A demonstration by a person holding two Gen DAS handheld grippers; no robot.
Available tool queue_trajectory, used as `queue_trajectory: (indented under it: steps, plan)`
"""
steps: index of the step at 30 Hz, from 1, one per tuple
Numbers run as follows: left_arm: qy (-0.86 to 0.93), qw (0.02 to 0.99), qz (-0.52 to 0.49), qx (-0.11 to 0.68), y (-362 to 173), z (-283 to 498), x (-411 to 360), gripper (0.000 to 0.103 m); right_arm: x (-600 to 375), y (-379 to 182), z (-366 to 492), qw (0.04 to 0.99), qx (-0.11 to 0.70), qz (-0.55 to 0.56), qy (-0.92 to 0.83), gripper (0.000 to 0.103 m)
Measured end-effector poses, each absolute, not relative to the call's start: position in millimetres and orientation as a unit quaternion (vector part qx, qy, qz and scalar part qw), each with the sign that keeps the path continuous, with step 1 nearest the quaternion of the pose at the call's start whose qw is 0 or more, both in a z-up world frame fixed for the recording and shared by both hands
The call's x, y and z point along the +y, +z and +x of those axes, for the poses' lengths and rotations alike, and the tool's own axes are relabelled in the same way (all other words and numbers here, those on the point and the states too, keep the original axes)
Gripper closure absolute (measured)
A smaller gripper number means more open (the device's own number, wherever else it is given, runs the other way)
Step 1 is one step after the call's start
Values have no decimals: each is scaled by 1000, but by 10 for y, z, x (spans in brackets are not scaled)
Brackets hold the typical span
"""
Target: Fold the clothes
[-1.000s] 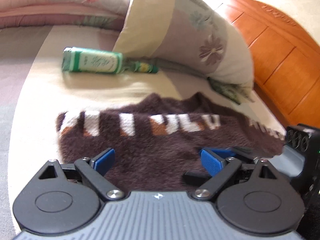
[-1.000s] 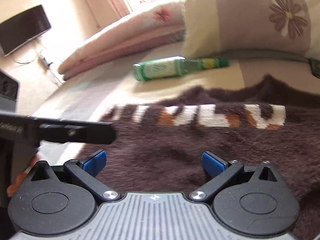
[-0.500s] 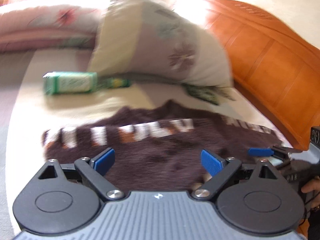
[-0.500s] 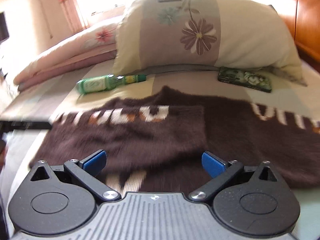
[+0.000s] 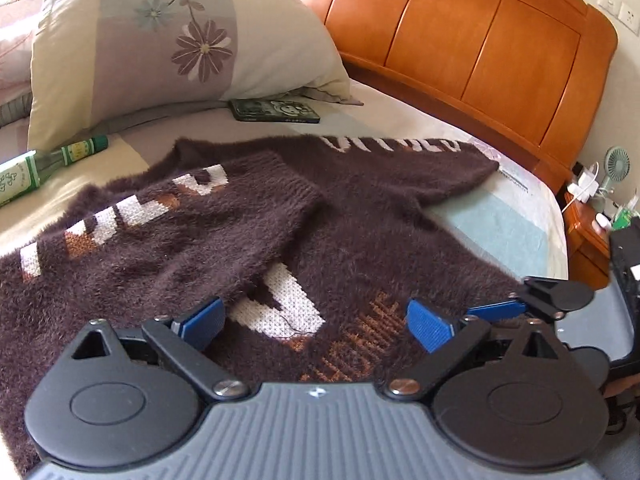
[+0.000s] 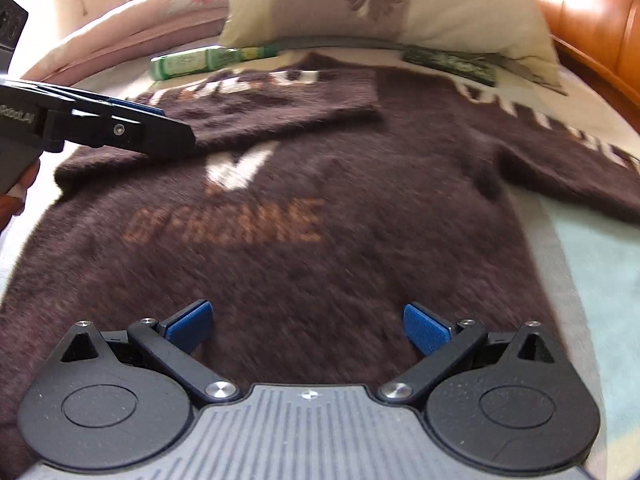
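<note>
A fuzzy dark brown sweater [image 5: 360,240] with white and orange lettering lies flat on the bed, chest up. Its left sleeve [image 5: 192,220] is folded across the chest; the right sleeve [image 5: 420,168] stretches out toward the headboard. My left gripper [image 5: 314,324] hovers open over the chest lettering, holding nothing. My right gripper [image 6: 308,326] is open over the sweater's [image 6: 340,208] lower body, also holding nothing. The right gripper [image 5: 500,308] shows side-on at the right edge of the left wrist view. The left gripper [image 6: 176,136] reaches in from the left in the right wrist view.
A green bottle [image 5: 24,172] and a dark phone [image 5: 276,110] lie by the flowered pillow [image 5: 160,40]. An orange wooden headboard [image 5: 460,40] runs along the right. A nightstand [image 5: 588,240] holds a small fan. A folded quilt [image 6: 140,20] sits far left.
Both views have swung from the left sleeve toward the sweater's chest and right side. Both grippers have pulled back and stay open. The folded sleeve rests on the chest.
</note>
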State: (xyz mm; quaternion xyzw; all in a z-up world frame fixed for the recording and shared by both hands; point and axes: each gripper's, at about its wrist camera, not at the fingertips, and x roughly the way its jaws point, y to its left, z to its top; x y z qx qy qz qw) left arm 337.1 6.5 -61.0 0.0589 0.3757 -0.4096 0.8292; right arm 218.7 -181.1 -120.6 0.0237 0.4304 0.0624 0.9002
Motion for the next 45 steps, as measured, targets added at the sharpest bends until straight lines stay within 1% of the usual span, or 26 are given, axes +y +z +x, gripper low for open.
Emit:
queue_trajectory:
  steps: [6,11,17,24,26,28,30,32,36,39,42,45]
  plan:
    - [-406,831,51,376,-630,3350,106,5,-1875,-1257,1891,907,420,22,22,0]
    - [-411,832,50,369,-579,3327,116,5,-1855,-1241,1702,899,437,-8,14,0]
    - [-410,832,63,369,-603,3316,65,5,-2008,-1194,1477,891,454,8,3,0]
    - [-426,803,43,415,-851,3381,-88,5,-2188,-1159,1352,889,457,35,-6,0]
    - [-449,788,53,419,-919,3328,-148,5,-2236,-1098,1415,890,454,47,-1,0]
    - [-445,787,92,417,-947,3202,-198,5,-2274,-1051,1482,896,441,59,7,0]
    - [-439,787,132,413,-982,3061,-232,5,-2320,-1090,1559,897,436,78,12,0]
    - [-432,789,139,414,-1034,2975,-210,5,-2344,-1172,1603,891,445,87,9,0]
    - [-416,804,126,405,-1100,2849,-130,1,-2302,-1221,1534,901,430,58,14,0]
    - [-400,810,149,402,-1101,2746,-146,1,-2236,-1254,1485,904,426,26,15,0]
    - [-372,813,167,416,-1040,2653,-178,1,-2245,-1249,1478,903,429,17,21,0]
    - [-355,820,146,423,-931,2565,-147,1,-2269,-1230,1448,899,436,9,38,0]
